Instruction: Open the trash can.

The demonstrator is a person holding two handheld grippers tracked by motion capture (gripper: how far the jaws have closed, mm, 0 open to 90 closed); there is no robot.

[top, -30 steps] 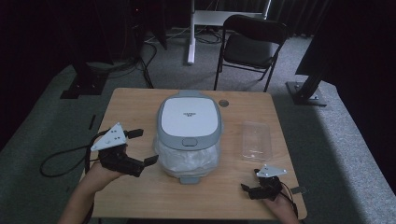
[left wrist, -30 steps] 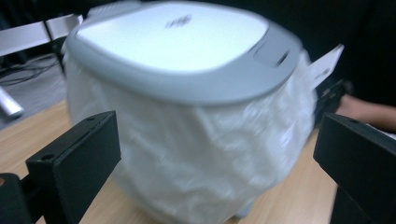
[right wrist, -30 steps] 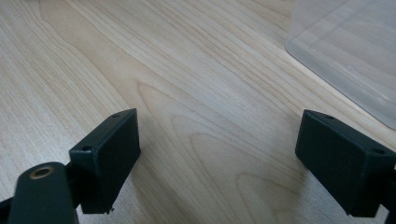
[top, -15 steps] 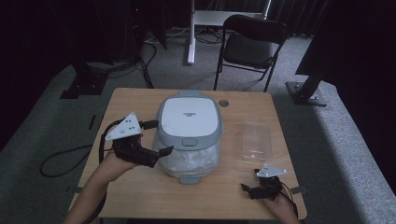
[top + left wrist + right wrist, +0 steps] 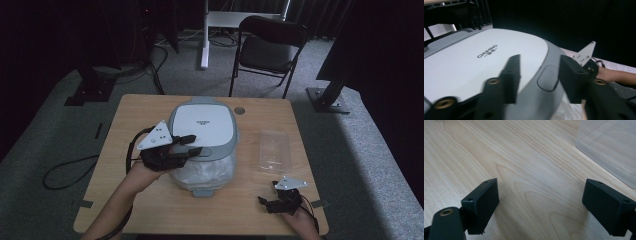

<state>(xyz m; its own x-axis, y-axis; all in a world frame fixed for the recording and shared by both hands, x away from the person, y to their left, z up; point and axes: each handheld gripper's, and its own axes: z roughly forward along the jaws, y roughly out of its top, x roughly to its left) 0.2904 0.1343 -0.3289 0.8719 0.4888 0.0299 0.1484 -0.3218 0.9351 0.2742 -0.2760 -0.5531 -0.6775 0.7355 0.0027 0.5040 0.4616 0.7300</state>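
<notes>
The white-and-grey, rounded-square plastic rice cooker [image 5: 202,142] stood at the middle of the light wooden worktop [image 5: 150,210], a little toward its far edge, with its lid down. The left hand-held gripper [image 5: 192,145] had come in over the cooker's front left corner; its jaws had just been closing and stood partly apart over the front rim of the lid. In the left gripper view the grey oval release button [image 5: 548,78] lay between the two jaws, but the picture was blurred and no pad could be seen pressing on the lid or the button, so nothing was gripped. Below the rim, something white and crinkled like plastic film [image 5: 202,172] showed on the cooker's front.

The right hand-held gripper [image 5: 272,202] rested near the worktop's near right corner with its jaws wide apart and bare wood between them, just short of the clear plastic lidded container [image 5: 274,150] lying toward the right edge.

The step in hand looked like the approach to opening the cooker. The next move probably called for the left jaws to settle on the release button or the lid's front lip, pressing or catching it squarely so the lid could spring or be lifted up without dragging the whole cooker across the worktop.
</notes>
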